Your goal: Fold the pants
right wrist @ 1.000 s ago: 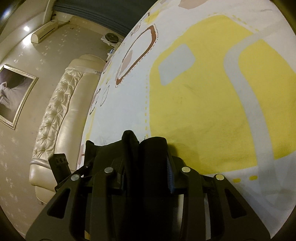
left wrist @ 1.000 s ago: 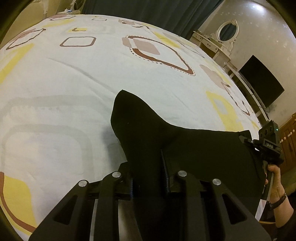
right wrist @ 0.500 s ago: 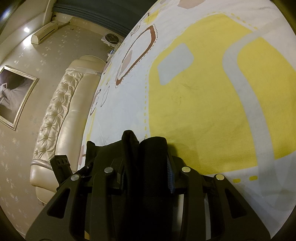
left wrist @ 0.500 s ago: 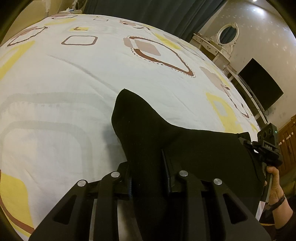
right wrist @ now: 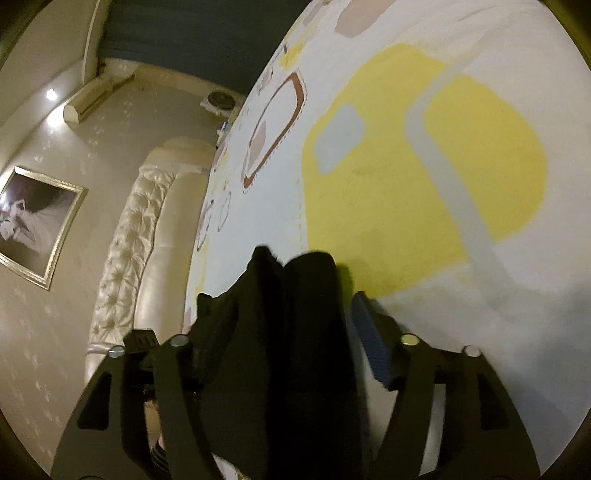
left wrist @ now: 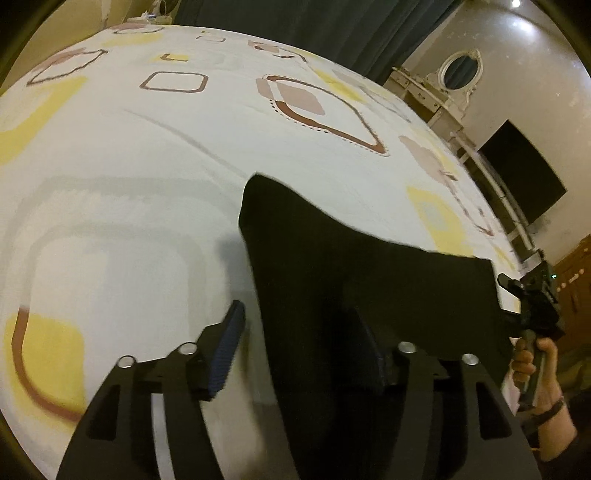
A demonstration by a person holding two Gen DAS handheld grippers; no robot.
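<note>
1. You are working over a wide bed covered by a white bedspread (left wrist: 147, 155) printed with yellow, grey and brown rounded shapes; dark teal curtains (left wrist: 295, 26) hang beyond its far edge.
2. Your left gripper (left wrist: 301, 354) has its jaws spread apart. The blue ribbed pad of its left finger (left wrist: 227, 350) stands clear of the cloth, with a strip of bedspread showing between them.
3. The black fabric pants (left wrist: 332, 280) lie on the bedspread directly ahead of that claw, draping between its fingers and over the inner side of the right finger. One pointed corner of the cloth reaches forward and slightly left of the claw.
4. The pants spread to the right of the left claw as a flat dark panel, ending at your right gripper (left wrist: 535, 306), seen there at the cloth's far right corner with your right hand (left wrist: 535, 365) around its handle.
5. In the right wrist view, your right gripper (right wrist: 295, 332) is also open. Its right finger pad (right wrist: 369, 343) stands apart from the cloth.
6. A bunched fold of the pants (right wrist: 295, 332) rises between the right claw's fingers, hiding its left finger's pad.
7. Left of the right claw are a cream tufted headboard (right wrist: 136, 240) and a framed black-and-white picture (right wrist: 33, 225) on the wall.
8. Right of the left claw, a dark flat screen (left wrist: 521, 173) and a white dresser with an oval mirror (left wrist: 460, 70) stand past the bed.
</note>
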